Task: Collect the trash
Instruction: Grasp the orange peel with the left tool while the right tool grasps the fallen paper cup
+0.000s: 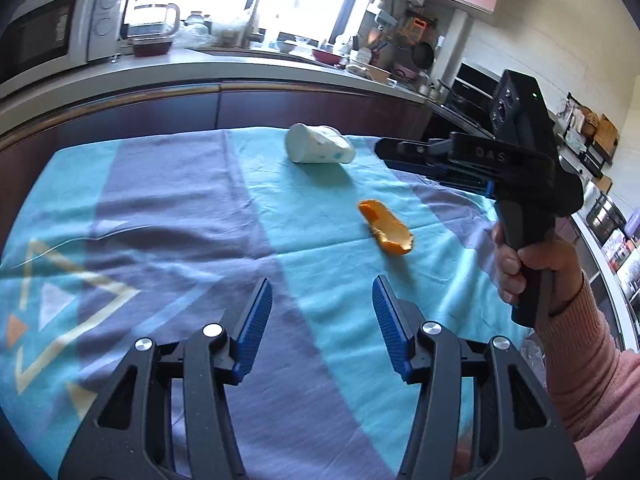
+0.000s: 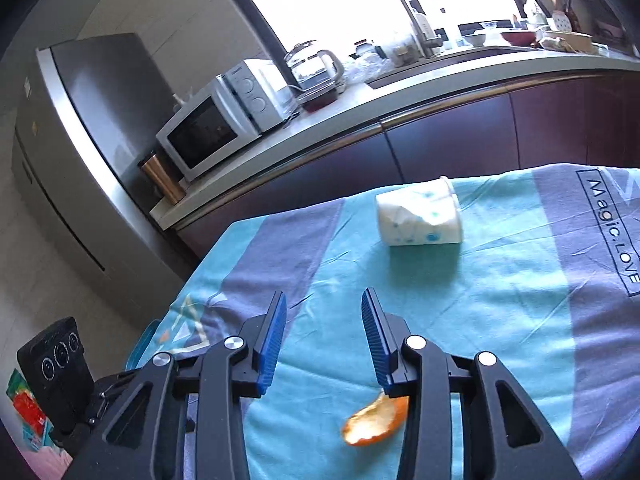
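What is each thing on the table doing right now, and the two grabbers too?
Paper cup: tipped over, lying on its side on the cloth.
Orange peel: lying loose on the cloth, nothing touching it.
Tablecloth: spread out, a bit wrinkled.
Left gripper: open, holding nothing.
Right gripper: open, holding nothing, above the peel.

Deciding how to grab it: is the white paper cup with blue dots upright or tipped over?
Tipped over. The white paper cup with blue dots lies on its side on the teal and purple tablecloth, with its base showing in the left wrist view.
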A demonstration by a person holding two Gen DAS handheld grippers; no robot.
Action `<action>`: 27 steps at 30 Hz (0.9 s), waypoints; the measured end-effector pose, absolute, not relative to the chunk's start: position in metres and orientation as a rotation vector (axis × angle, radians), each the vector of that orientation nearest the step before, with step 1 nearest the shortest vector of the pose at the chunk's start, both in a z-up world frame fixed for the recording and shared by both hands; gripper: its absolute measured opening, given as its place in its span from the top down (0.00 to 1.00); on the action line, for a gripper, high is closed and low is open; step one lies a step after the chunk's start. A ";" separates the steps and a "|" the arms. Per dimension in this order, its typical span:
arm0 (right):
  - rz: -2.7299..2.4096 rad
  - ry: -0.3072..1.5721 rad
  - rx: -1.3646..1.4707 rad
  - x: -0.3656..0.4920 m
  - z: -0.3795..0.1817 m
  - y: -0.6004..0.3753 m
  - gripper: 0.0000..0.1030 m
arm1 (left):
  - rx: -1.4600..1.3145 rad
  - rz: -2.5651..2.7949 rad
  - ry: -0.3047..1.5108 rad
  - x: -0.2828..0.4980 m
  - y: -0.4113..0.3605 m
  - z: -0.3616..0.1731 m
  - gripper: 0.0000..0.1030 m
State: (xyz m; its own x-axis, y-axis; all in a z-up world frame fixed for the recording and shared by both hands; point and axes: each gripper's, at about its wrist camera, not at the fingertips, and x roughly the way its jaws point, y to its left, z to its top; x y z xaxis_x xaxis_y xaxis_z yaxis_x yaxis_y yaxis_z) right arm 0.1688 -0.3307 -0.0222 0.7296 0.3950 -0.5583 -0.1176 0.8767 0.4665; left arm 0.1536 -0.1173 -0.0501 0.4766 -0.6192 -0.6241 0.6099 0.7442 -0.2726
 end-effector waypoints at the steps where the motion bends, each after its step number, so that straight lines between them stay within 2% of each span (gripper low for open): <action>1: 0.275 0.700 0.426 0.171 -0.024 -0.339 0.63 | -0.006 -0.772 0.776 0.156 -0.130 -0.050 0.50; 9: 0.210 0.714 0.492 0.200 -0.044 -0.386 0.63 | 0.027 -0.868 0.834 0.171 -0.203 -0.056 0.45; 12: 0.202 0.721 0.525 0.216 -0.051 -0.399 0.58 | 0.034 -0.875 0.863 0.177 -0.221 -0.062 0.45; 18: 0.204 0.753 0.563 0.251 -0.066 -0.409 0.57 | 0.047 -0.851 0.896 0.190 -0.245 -0.074 0.45; 21: 0.225 0.768 0.578 0.263 -0.071 -0.408 0.57 | 0.057 -0.843 0.908 0.194 -0.252 -0.077 0.48; 26: 0.267 0.777 0.580 0.271 -0.074 -0.402 0.58 | 0.069 -0.837 0.935 0.200 -0.257 -0.083 0.63; 27: 0.273 0.776 0.576 0.271 -0.073 -0.400 0.59 | 0.069 -0.837 0.942 0.201 -0.257 -0.085 0.68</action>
State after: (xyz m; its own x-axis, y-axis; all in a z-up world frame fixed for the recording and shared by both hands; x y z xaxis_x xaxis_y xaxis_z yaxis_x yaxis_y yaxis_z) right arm 0.2711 -0.3996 -0.0734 0.6889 0.4348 -0.5800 -0.0240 0.8134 0.5812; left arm 0.2006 -0.2571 -0.0850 0.3061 -0.6031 -0.7366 0.6600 0.6920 -0.2924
